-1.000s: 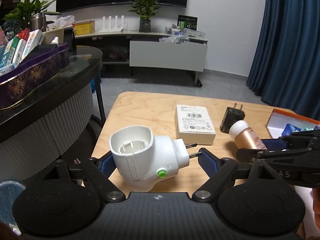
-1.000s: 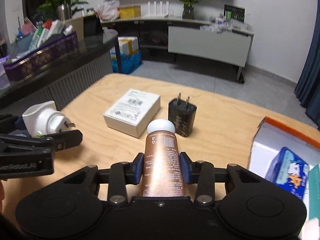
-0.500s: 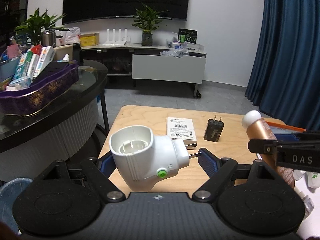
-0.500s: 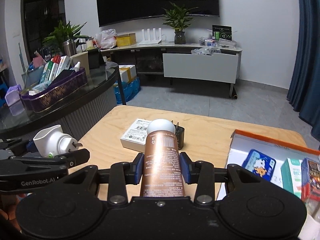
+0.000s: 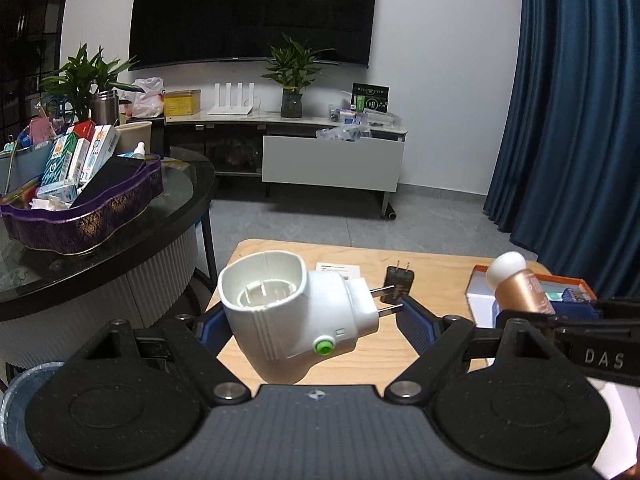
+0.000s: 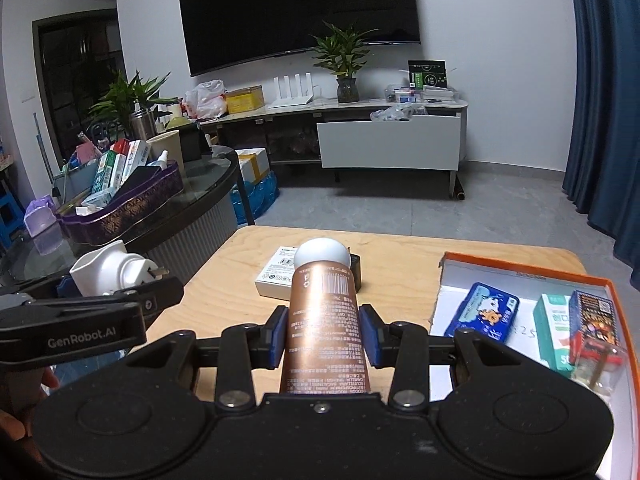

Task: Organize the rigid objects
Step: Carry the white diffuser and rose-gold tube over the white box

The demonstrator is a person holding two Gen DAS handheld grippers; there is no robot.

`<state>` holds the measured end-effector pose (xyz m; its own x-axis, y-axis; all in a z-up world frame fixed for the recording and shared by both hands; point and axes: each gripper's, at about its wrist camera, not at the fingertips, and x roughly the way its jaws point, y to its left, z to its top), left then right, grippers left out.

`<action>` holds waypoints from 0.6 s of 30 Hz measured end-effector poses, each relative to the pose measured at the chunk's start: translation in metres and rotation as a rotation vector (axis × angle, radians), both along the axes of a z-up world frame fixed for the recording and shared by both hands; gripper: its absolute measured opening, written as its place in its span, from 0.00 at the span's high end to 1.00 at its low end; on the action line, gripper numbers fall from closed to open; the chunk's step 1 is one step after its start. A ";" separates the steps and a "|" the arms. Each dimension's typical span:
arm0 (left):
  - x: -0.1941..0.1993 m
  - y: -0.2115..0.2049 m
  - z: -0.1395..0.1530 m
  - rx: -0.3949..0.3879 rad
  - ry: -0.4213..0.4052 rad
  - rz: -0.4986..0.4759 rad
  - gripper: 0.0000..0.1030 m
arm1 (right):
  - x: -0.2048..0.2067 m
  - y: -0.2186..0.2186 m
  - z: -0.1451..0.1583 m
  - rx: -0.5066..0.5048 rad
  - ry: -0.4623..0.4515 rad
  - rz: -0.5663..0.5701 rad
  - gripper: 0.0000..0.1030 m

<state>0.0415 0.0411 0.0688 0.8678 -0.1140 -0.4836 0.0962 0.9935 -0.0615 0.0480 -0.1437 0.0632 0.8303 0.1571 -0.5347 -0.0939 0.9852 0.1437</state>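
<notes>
Left wrist view: I am holding the white plastic plug-in adapter with the green button (image 5: 294, 316) in the left gripper (image 5: 310, 320), jaws clamped on it, prongs sideways. I am gripping the copper-coloured bottle with the white cap (image 6: 324, 320) in the right gripper (image 6: 323, 334), clear above the pale wooden table (image 6: 400, 256). I am judging the orange-rimmed open box (image 6: 520, 272) (part-filled) as destination; bare room is lying near its left wall.

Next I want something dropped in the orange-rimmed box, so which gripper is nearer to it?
Right. The right gripper, holding the copper bottle, sits just beside the orange-rimmed box. The left gripper, holding the white plug adapter, is off the table's far-left edge.
</notes>
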 end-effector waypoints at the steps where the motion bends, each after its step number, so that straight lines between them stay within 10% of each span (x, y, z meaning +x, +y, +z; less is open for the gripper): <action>1: -0.002 0.000 0.001 -0.002 -0.002 0.001 0.16 | -0.003 0.000 0.001 -0.002 -0.001 -0.002 0.54; 18: -0.024 -0.018 0.009 -0.014 -0.017 -0.039 0.16 | -0.044 -0.018 0.013 0.024 -0.014 -0.059 0.54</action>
